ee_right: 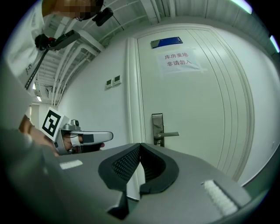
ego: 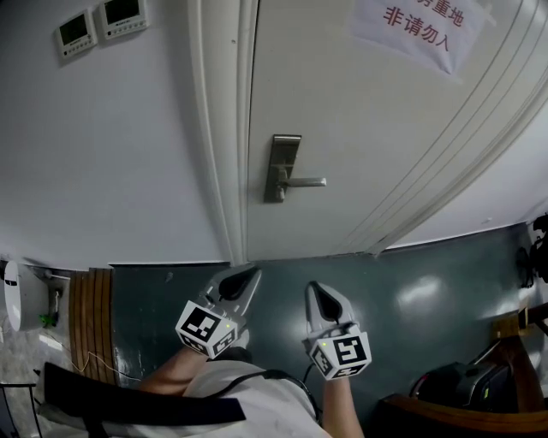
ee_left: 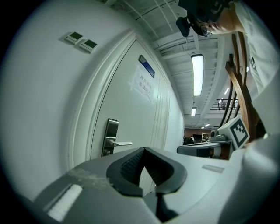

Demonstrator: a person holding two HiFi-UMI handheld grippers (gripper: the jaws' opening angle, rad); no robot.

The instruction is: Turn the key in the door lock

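Note:
The white door [ego: 368,128] fills the upper part of the head view. Its steel lock plate [ego: 282,167] carries a lever handle [ego: 306,181] that points right. Any key under the handle is too small to make out. Both grippers hang over the floor, well short of the door. My left gripper [ego: 250,274] is shut and holds nothing. My right gripper [ego: 315,288] is shut too, with nothing between its fingers. The left gripper view has the lock plate [ee_left: 111,136] to the left beyond my left gripper [ee_left: 143,149]. From my right gripper [ee_right: 140,145], the lock plate [ee_right: 157,129] lies straight ahead.
A paper notice [ego: 419,30] is stuck high on the door. Two wall control panels [ego: 98,26] sit left of the door frame [ego: 224,128]. A dark green floor [ego: 411,299] lies below. Wooden slats [ego: 90,316] stand at the left and wooden furniture [ego: 479,411] at the lower right.

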